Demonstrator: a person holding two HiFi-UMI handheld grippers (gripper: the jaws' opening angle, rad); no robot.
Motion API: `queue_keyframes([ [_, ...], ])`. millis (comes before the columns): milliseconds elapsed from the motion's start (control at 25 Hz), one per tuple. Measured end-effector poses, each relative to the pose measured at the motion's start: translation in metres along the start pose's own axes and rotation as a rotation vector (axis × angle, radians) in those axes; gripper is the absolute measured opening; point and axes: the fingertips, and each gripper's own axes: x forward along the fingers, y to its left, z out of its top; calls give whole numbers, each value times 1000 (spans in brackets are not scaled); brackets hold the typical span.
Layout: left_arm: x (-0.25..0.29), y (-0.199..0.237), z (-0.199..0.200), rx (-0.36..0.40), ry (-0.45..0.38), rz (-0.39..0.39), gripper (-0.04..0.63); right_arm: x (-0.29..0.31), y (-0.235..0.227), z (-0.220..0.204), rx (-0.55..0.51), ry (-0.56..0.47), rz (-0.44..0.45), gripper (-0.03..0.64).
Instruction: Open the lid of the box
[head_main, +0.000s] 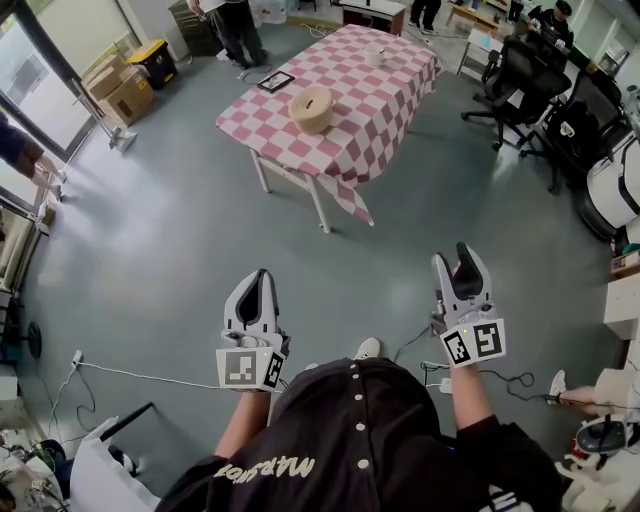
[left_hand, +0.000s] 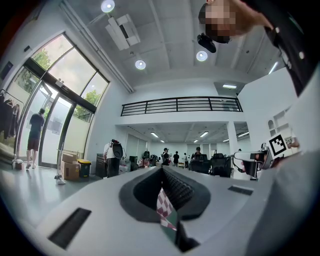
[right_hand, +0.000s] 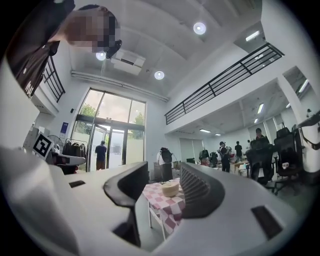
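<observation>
The round box (head_main: 311, 108) sits far off by the checked table's (head_main: 392, 95) left edge, its lid seam indistinct. The left gripper (head_main: 262, 274) is closed and empty; the right gripper (head_main: 455, 252) is narrowly parted and empty.

Grey floor (head_main: 180, 230); checkered-cloth table (head_main: 390, 100) at 12 o'clock; cardboard boxes (head_main: 118, 92) at 10; office chairs (head_main: 520, 85) at 2.
</observation>
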Motion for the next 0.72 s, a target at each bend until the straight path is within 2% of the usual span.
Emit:
queue_keyframes([
  [480, 0, -12, 1, 28, 8, 1, 11, -2, 0, -4, -19, 18, 33, 341],
  [640, 3, -18, -1, 15, 9, -7, 11, -1, 1, -6, -30, 25, 53, 372],
  [720, 3, -19, -3, 12, 14, -5, 11, 0, 3, -8, -44, 29, 65, 410],
])
